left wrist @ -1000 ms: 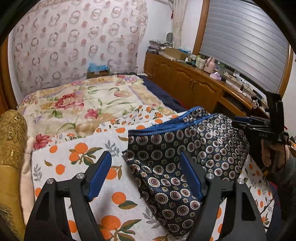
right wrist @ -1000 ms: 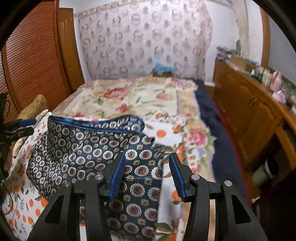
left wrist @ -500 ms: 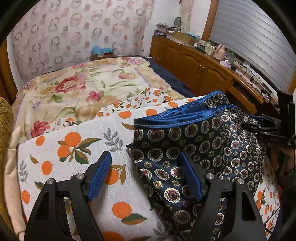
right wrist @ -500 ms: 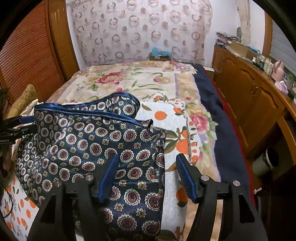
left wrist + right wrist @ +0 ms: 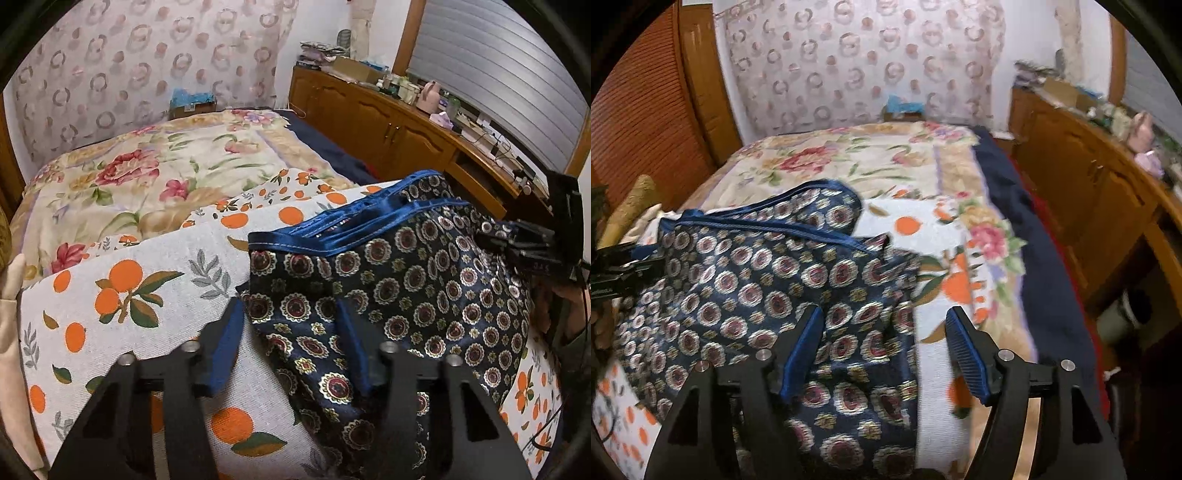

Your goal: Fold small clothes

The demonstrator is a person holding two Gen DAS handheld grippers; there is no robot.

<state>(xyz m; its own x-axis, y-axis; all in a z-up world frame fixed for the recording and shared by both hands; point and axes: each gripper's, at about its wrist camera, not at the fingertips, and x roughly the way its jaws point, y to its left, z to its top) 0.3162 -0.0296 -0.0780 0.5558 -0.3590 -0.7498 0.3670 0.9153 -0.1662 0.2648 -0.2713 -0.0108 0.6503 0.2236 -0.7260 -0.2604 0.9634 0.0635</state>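
Note:
A pair of dark blue shorts (image 5: 424, 291) with round medallion print and a blue waistband lies on the orange-print cloth (image 5: 122, 295) on the bed. My left gripper (image 5: 291, 343) is open, its jaws straddling the shorts' left edge low over the cloth. My right gripper (image 5: 882, 350) is open, jaws astride the shorts' (image 5: 768, 295) right edge. Each gripper shows at the far side of the other's view, the right gripper (image 5: 524, 247) and the left gripper (image 5: 624, 262).
A floral bedspread (image 5: 155, 173) covers the bed beyond. A wooden cabinet (image 5: 388, 125) with clutter runs along the right. A golden cushion (image 5: 628, 206) and a wooden door (image 5: 650, 99) stand at the left. A dark blue sheet (image 5: 1034, 236) edges the bed.
Both grippers have come down and closer to the shorts' side edges. The left gripper's jaws have narrowed somewhat. The shorts lie flatter on the cloth.

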